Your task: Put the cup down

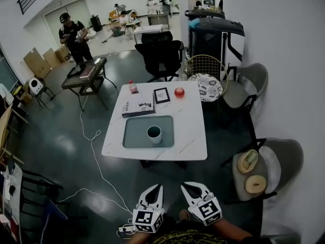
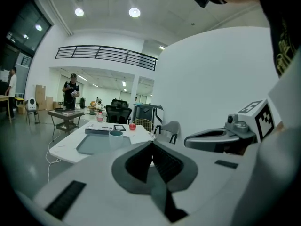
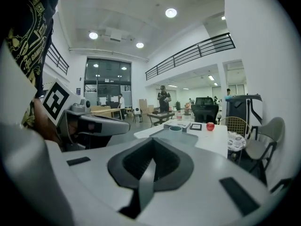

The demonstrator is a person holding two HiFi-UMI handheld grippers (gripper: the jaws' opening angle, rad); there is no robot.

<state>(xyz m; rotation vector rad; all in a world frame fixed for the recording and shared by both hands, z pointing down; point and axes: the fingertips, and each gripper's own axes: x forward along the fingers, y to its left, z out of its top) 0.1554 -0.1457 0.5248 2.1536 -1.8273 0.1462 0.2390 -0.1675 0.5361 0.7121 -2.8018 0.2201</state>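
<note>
A white cup (image 1: pixel 154 133) with a dark inside stands upright on a grey tray (image 1: pixel 133 138) on the white table (image 1: pixel 190 131). Both grippers hang well short of the table, close to the person's body at the bottom of the head view. My left gripper (image 1: pixel 159 186) is shut with nothing in it, and my right gripper (image 1: pixel 184 185) is shut and empty too. The left gripper view shows the cup (image 2: pixel 115 138) far ahead beyond the closed jaws. In the right gripper view the cup (image 3: pixel 175 128) is small and distant.
A red apple (image 1: pixel 179 92), a framed picture (image 1: pixel 161 95), a book (image 1: pixel 138 107) and a bottle (image 1: pixel 133 87) sit at the table's far end. Chairs (image 1: pixel 274 164) stand right of it, a black office chair (image 1: pixel 160 52) behind. A white cable (image 1: pixel 94 151) crosses the floor. A person (image 1: pixel 73 34) stands far left.
</note>
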